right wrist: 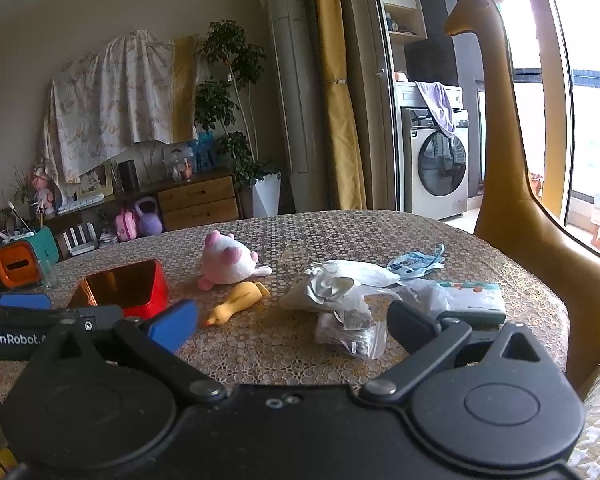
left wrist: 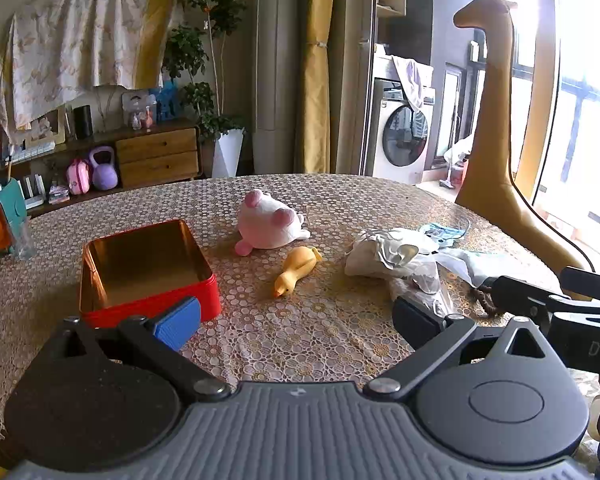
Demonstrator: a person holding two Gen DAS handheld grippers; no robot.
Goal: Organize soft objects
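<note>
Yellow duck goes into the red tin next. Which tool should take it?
Left, probably. The left tool is open with the yellow duck ahead between its fingers, red tin beside. The right tool faces the bags.

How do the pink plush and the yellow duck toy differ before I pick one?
The pink plush is round and bulky, white-pink; the yellow duck is slim, elongated and all yellow. The plush lies farther back on the table; the duck lies nearer the tongs, beak toward the camera. The plush looks fuzzy, the duck smooth. Both lie loose beside the red tin, outside it.
</note>
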